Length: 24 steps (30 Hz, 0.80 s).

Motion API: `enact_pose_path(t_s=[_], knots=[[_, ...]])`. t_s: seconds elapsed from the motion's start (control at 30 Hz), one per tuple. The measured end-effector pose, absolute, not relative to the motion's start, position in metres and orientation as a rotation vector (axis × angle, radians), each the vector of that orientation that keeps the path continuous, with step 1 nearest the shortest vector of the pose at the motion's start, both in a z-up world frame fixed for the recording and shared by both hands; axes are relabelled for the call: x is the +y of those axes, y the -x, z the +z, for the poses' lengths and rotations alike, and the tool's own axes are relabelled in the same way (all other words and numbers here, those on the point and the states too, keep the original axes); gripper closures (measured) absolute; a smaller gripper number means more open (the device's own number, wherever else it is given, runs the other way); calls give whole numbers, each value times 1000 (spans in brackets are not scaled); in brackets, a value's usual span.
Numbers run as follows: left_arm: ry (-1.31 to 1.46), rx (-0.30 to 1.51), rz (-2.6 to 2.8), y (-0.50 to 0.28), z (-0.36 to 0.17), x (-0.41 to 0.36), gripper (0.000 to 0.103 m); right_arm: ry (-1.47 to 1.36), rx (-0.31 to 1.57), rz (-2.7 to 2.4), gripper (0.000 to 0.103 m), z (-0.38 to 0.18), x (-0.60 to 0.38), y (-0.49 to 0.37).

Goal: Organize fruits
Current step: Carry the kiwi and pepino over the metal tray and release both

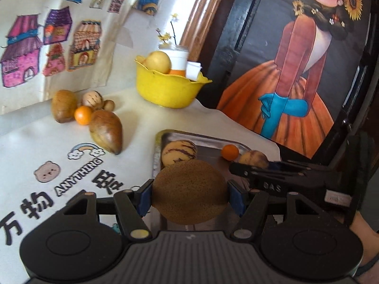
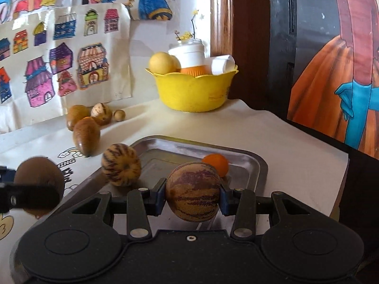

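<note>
Metal tray (image 2: 251, 163) lay on white cloth (image 2: 284, 146); yellow bowl (image 2: 191, 92) stood behind it, well apart; left gripper (image 1: 189, 193) had its jaws pinching a brown kiwi (image 1: 189, 191) above the tray's near-left corner; right gripper (image 2: 193, 193) had its jaws clamped on a striped melon (image 2: 193, 191) over the tray; second striped melon (image 2: 121, 165) sat at the tray's left edge; small orange (image 2: 216, 164) rested in the tray.

Left gripper (image 1: 189, 193) clamping a brown kiwi (image 1: 189, 190) above the near edge of a metal tray (image 1: 203, 139), striped melon (image 1: 178, 152) and small orange (image 1: 229, 152) on the tray, right gripper (image 1: 239, 166) reaching in beside them, yellow bowl (image 1: 168, 87) behind
</note>
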<state>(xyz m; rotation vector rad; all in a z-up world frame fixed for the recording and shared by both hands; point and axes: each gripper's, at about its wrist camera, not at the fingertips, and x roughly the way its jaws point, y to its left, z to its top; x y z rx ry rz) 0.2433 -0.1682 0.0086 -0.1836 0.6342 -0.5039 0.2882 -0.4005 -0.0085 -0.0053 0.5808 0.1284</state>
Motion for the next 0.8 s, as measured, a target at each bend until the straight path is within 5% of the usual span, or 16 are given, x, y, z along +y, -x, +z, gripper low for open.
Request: enact_pose_path(t_s=[0.8], knots=[[97, 677, -488, -251, -9, -190, 34, -2, 631, 112, 55, -14, -402, -303]])
